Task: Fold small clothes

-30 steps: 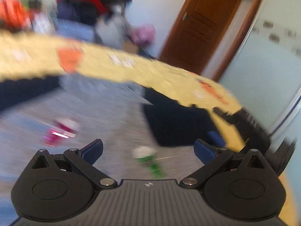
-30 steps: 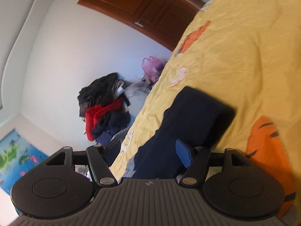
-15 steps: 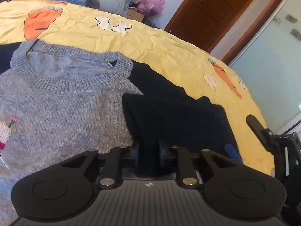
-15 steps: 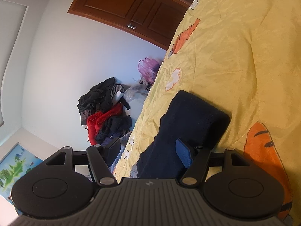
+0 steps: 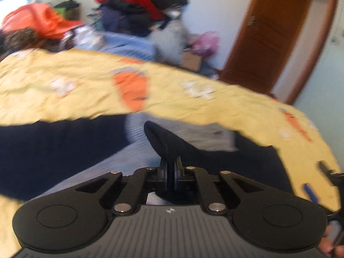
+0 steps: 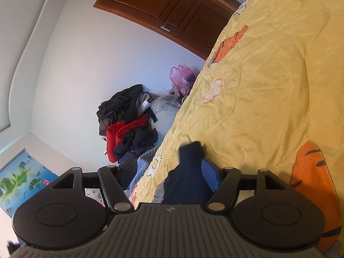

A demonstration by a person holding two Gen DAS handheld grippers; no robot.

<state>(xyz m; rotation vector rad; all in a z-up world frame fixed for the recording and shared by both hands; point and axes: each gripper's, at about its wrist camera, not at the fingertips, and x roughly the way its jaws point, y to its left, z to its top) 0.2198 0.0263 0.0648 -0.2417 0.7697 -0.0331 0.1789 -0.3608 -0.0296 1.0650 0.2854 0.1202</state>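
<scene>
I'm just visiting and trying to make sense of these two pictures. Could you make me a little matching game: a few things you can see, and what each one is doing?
Things:
1. left gripper
2. right gripper
3. navy sleeve
4. pile of clothes

States:
A. heaped by the wall beyond the yellow bedspread
B. fingers spread apart
C. clamped shut on dark cloth
D. pinched and lifted into a peak

Pairs: 1-C, 2-B, 3-D, 4-A

Matt dark navy knit sleeve (image 5: 172, 148) pinched in the matt black plastic left gripper (image 5: 171, 172); beyond it, crinkled yellow cloth bedspread (image 5: 86, 99), glossy brown wooden door (image 6: 172, 17)
</scene>
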